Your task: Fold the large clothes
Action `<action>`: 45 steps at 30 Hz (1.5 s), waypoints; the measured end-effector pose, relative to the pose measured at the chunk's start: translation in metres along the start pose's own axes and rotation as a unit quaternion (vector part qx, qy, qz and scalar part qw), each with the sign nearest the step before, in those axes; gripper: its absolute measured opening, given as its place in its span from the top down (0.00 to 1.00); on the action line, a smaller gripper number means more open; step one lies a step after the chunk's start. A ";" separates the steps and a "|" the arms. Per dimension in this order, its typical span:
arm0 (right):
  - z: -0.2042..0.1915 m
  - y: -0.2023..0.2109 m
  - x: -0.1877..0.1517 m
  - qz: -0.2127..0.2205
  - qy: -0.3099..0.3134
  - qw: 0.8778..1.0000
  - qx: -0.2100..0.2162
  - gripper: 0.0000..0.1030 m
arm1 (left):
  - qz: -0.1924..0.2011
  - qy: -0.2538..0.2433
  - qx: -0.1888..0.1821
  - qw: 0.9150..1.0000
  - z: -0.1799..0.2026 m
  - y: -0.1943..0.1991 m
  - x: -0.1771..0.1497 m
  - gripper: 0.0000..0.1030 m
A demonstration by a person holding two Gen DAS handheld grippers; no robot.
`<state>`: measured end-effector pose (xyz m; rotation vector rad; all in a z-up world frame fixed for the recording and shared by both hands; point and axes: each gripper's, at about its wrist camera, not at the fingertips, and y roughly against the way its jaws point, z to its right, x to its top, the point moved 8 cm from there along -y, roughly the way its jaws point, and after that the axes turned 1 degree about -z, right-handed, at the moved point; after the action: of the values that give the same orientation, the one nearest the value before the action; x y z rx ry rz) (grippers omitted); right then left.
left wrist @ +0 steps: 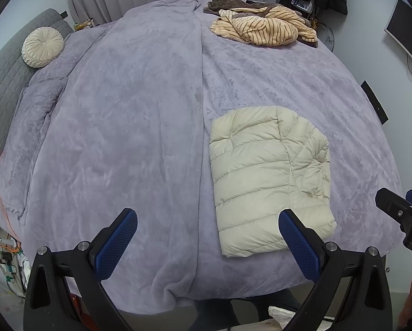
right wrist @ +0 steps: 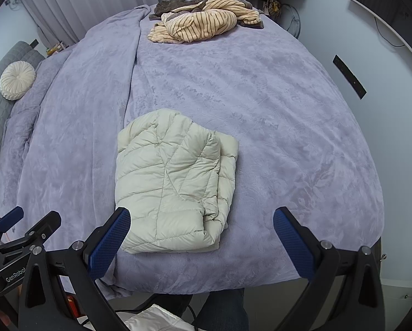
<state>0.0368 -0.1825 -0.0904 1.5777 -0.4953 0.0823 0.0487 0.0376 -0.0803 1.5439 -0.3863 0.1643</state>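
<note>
A cream quilted puffer jacket (left wrist: 269, 179) (right wrist: 172, 187) lies folded into a compact rectangle on the lilac bedspread (left wrist: 128, 127) (right wrist: 274, 127), near the bed's front edge. My left gripper (left wrist: 207, 224) is open above the front edge, its right finger just over the jacket's near corner, nothing held. My right gripper (right wrist: 201, 222) is open too, held over the jacket's near end without touching it. Each gripper shows at the edge of the other's view: the right gripper (left wrist: 399, 207) and the left gripper (right wrist: 26, 226).
A heap of striped tan and brown clothes (left wrist: 261, 22) (right wrist: 203, 18) lies at the bed's far side. A round cream cushion (left wrist: 42, 47) (right wrist: 16, 80) rests by the grey headboard (left wrist: 1, 82). Curtains, a monitor (right wrist: 388, 8) and cables stand around.
</note>
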 end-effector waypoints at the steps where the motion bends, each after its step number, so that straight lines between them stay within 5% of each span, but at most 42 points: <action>1: 0.000 0.000 0.000 0.000 0.000 1.000 0.000 0.00 | 0.000 0.000 0.000 1.000 0.000 0.000 0.000 0.00; 45: -0.002 -0.005 -0.001 -0.007 0.002 1.000 0.002 0.00 | -0.002 -0.006 0.003 1.000 -0.006 -0.006 -0.002 0.00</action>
<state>0.0380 -0.1804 -0.0949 1.5837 -0.4810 0.0770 0.0498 0.0439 -0.0867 1.5526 -0.3920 0.1538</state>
